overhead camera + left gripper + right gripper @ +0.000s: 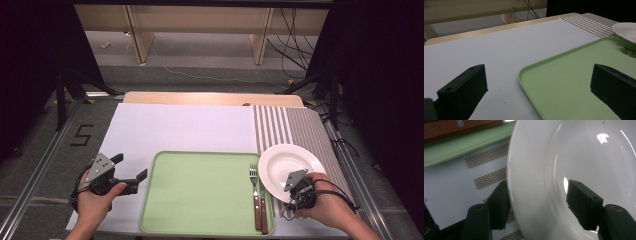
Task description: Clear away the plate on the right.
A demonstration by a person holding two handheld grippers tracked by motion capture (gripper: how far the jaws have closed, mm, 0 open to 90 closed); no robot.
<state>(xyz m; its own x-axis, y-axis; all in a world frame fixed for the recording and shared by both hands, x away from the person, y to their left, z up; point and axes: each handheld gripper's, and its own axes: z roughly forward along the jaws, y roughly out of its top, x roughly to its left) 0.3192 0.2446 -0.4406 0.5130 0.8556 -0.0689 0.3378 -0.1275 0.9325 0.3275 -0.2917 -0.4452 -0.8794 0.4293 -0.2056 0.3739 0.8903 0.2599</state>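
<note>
A white plate [287, 162] [579, 152] lies on a striped placemat [295, 125] at the right, its left rim over the edge of a green tray [200, 190]. My right gripper [295, 186] [536, 191] sits at the plate's near rim. Its jaws straddle that rim, one outside over the mat and one above the plate's inner surface, with a gap showing, so it is open. My left gripper [132, 166] [539, 75] rests open just left of the tray's far left corner [574, 75], holding nothing.
A fork [254, 177] [626, 48] and a wooden-handled knife [263, 210] [454, 127] lie side by side along the tray's right side. A pale sheet [180, 130] covers the table behind the tray. The table's far edge [210, 97] drops to the floor.
</note>
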